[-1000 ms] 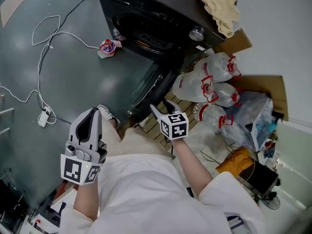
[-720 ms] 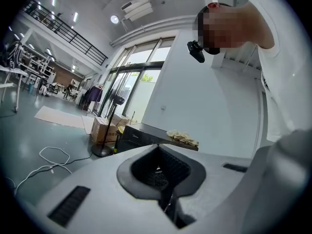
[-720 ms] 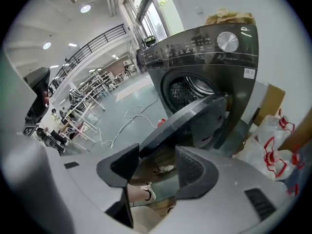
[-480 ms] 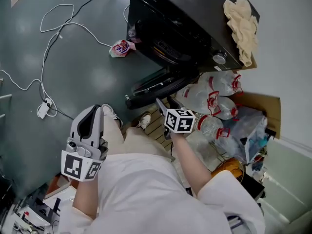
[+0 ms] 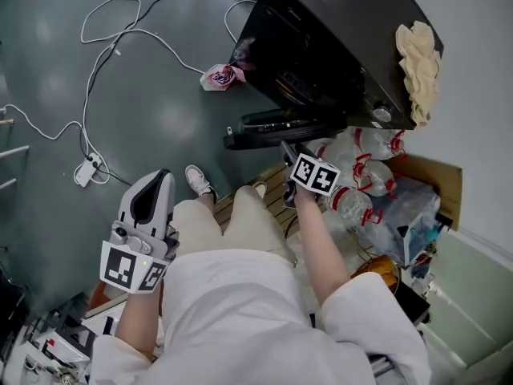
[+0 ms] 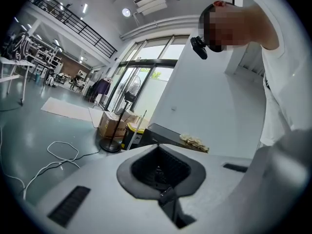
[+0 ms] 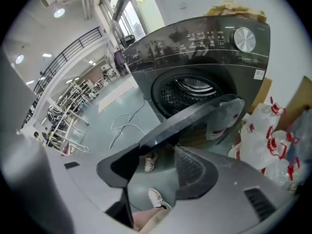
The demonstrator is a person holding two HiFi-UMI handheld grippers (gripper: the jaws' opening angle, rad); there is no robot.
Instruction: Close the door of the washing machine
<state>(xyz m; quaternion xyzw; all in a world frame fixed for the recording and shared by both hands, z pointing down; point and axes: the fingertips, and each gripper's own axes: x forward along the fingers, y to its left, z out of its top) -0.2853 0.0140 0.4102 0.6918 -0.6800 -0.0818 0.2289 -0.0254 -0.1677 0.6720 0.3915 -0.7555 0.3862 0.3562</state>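
Over the grey floor (image 5: pixel 144 111), the washing machine (image 5: pixel 337 46) door (image 5: pixel 272 127) has swung nearer closed ahead of the released right gripper (image 5: pixel 287 147), while the left gripper (image 5: pixel 159 179) hangs clenched and empty.

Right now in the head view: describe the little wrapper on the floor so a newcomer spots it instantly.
Find the black washing machine at the top of the head view. On the grey-green floor just left of its front lies a small crumpled packet. It is the only red, pink and white thing there; the plug block further left is plain white.
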